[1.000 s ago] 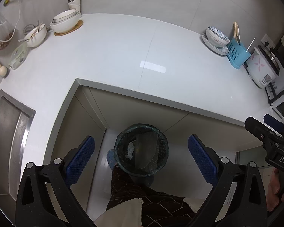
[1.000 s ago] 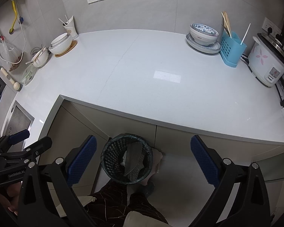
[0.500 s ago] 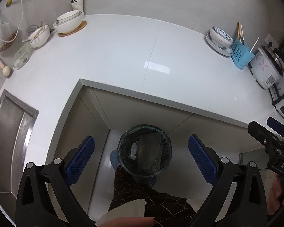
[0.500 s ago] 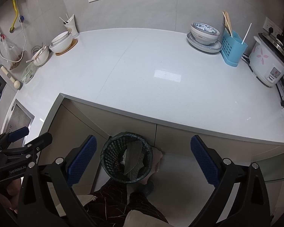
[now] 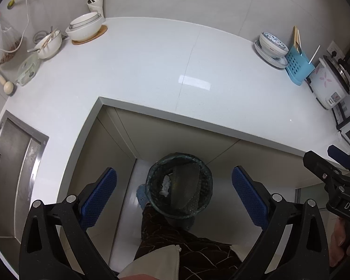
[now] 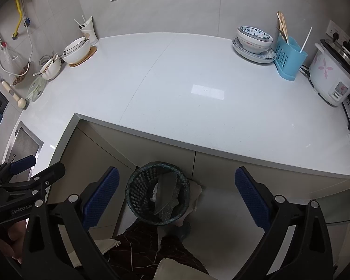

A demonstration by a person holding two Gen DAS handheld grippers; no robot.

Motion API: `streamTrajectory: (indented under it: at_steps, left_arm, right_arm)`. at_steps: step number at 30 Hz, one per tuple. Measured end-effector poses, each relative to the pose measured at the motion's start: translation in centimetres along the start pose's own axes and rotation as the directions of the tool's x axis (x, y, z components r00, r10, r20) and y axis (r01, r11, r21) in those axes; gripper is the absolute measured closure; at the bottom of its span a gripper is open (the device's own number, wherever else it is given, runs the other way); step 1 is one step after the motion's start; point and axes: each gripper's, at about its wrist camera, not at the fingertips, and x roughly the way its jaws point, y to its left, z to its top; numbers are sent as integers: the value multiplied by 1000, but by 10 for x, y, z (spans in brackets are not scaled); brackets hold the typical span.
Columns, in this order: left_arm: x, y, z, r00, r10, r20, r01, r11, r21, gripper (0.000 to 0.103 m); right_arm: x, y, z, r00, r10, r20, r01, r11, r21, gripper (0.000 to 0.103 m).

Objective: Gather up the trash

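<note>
A dark mesh trash bin [image 5: 179, 187] lined with a bag stands on the floor in the corner of the L-shaped counter. Inside it lie a grey flat piece [image 5: 184, 186] and a white crumpled scrap [image 5: 165, 185]. The right wrist view shows the same bin [image 6: 158, 192]. My left gripper [image 5: 173, 193] hovers open high above the bin with nothing between its blue pads. My right gripper [image 6: 176, 194] is likewise open and empty above the bin. Each gripper also shows at the edge of the other's view.
The white countertop [image 6: 198, 88] carries stacked bowls [image 6: 78, 49] at the back left, a patterned bowl on plates [image 6: 254, 40], a blue utensil holder [image 6: 289, 58] and a rice cooker [image 6: 333, 79] at the right. A steel sink [image 5: 9, 170] lies left. A person's dark trouser leg [image 5: 175, 238] is below.
Both grippers have risen and tilted slightly, so the counter and back wall show more. The bin and its contents have not moved. Both stay open.
</note>
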Motion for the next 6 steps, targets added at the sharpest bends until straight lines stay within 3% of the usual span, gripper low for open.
streamTrajectory:
  at_steps: [6]
  left_arm:
    - [-2, -1, 0, 1000, 2, 6, -2, 1000, 2, 6]
  right_arm:
    - [0, 1, 0, 1000, 0, 1, 0, 1000, 0, 8]
